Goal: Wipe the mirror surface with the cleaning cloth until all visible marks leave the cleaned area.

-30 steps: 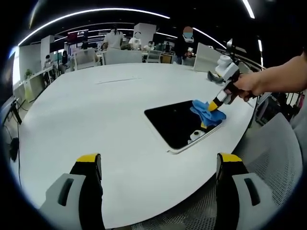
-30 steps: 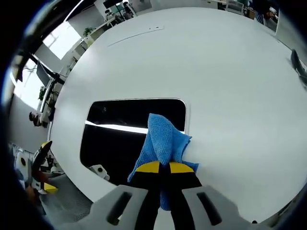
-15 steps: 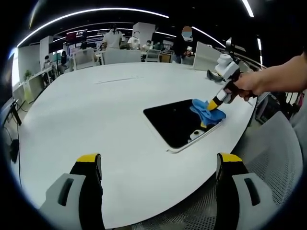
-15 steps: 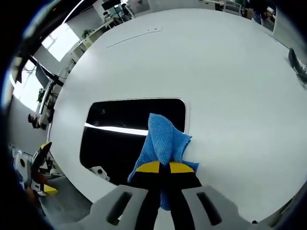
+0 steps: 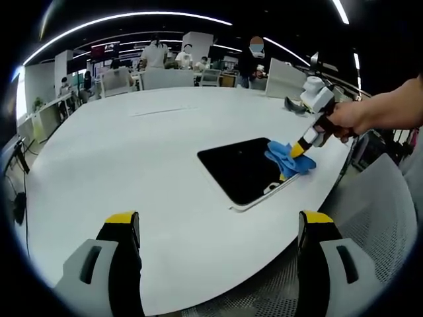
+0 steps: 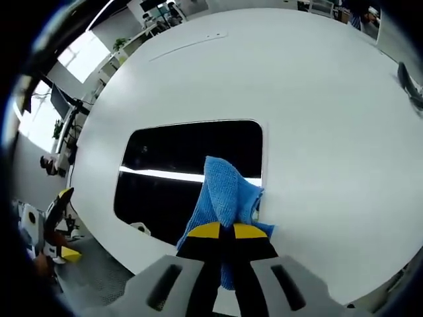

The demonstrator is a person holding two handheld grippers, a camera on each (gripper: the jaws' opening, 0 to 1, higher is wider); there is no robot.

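Your right tool (image 6: 221, 232) reaches in from the desk (image 5: 132, 152) edge, clamped on the blue cleaning cloth (image 6: 226, 191) pressed at the mirror (image 6: 192, 165) corner, while your left tool (image 5: 218, 228) hovers wide apart, gripping nothing.

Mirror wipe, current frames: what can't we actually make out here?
- Marks on the mirror: in the right gripper view it reflects dark ceiling and a light strip; smudges cannot be told.
- Mirror under the cleaning cloth: covered in both views.
- Right tool: tips buried in cloth.
- Small dark object on the table: too small in the left gripper view.
- Left tool: cut off by the bottom edge.
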